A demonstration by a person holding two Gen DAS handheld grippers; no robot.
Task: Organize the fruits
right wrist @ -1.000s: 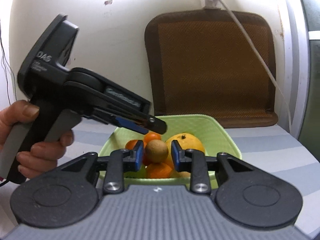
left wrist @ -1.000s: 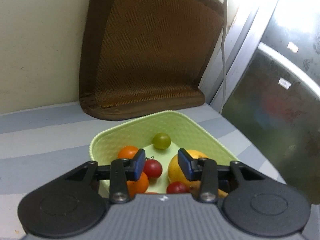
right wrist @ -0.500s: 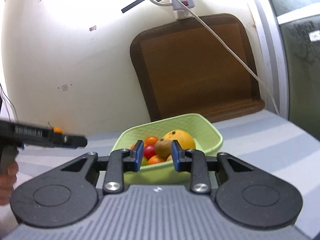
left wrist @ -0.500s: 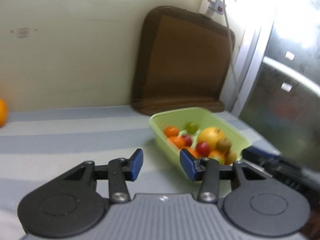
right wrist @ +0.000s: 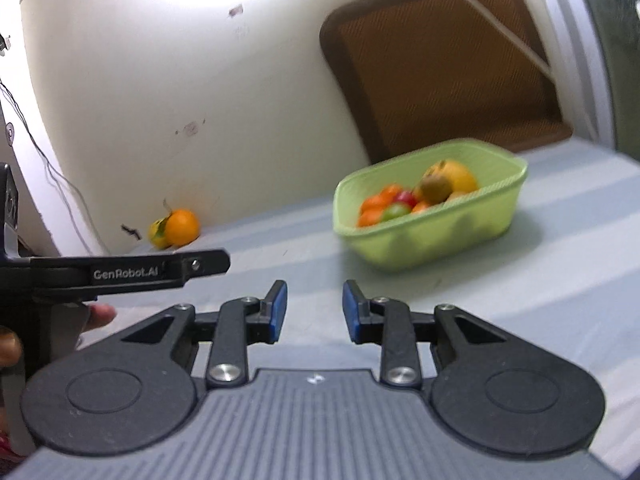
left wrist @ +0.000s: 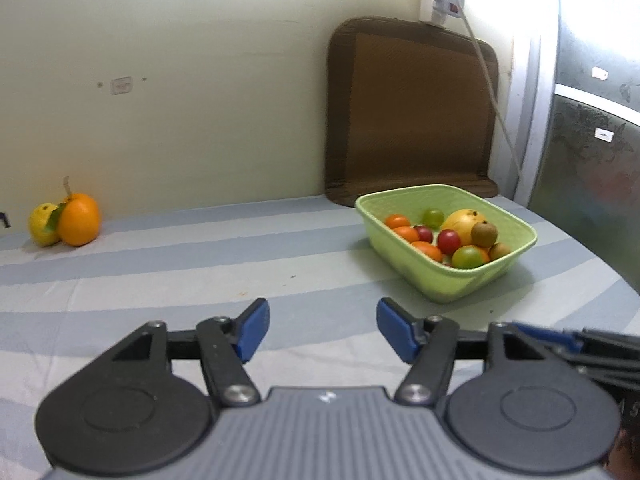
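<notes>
Tongs point(left wrist: 322, 330) empty; fruit-filled green basket point(left wrist: 460, 280)

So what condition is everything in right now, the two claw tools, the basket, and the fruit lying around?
Left gripper: jaws opening, nothing between them, above the striped tablecloth.
Right gripper: open, narrow gap, empty.
Green basket: upright on the cloth, holding many fruits.
Kiwi: on top of the pile, against the large yellow fruit.
Orange: outside the basket by the wall, touching a yellow fruit.
</notes>
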